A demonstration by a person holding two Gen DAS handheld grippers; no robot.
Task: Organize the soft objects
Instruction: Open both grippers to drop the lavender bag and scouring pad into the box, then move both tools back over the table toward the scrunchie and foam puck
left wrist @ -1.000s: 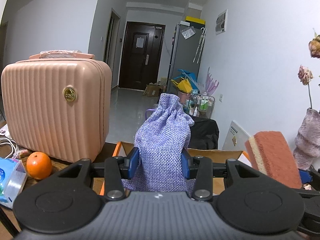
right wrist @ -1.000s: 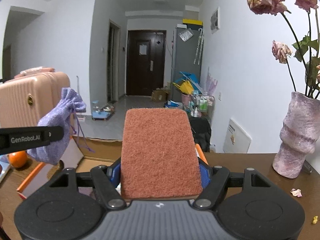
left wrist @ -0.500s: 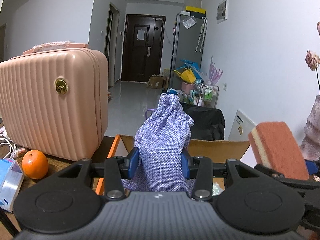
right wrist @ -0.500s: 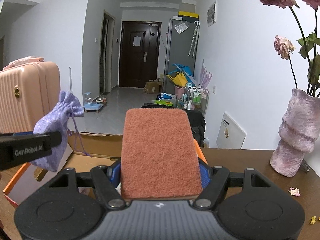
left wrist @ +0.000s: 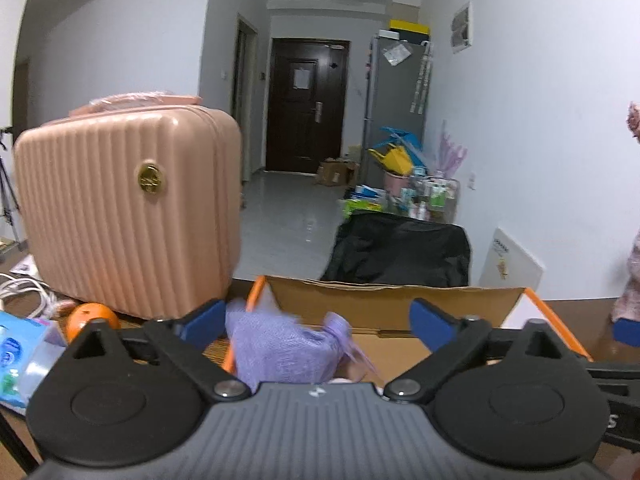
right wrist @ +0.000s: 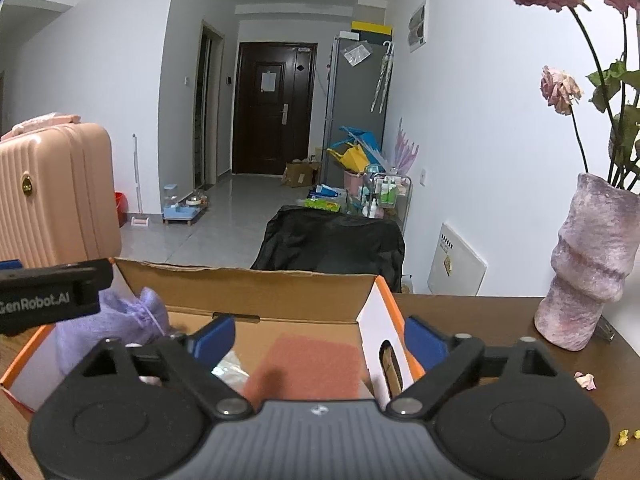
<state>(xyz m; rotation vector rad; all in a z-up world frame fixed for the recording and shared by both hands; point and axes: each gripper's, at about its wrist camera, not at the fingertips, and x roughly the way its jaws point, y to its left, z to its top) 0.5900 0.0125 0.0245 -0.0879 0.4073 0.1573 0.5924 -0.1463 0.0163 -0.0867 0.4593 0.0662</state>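
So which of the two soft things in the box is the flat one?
The rust-red sponge, lying flat below the right tongs; the purple pouch is bunched up.

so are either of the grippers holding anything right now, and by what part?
Nothing held. Left gripper and right gripper have just opened; the purple pouch and sponge lie loose in the box.

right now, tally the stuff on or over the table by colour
purple: 2, pouch and vase
orange: 2, sponge and fruit
pink: 1, suitcase
brown: 1, cardboard box
total: 6
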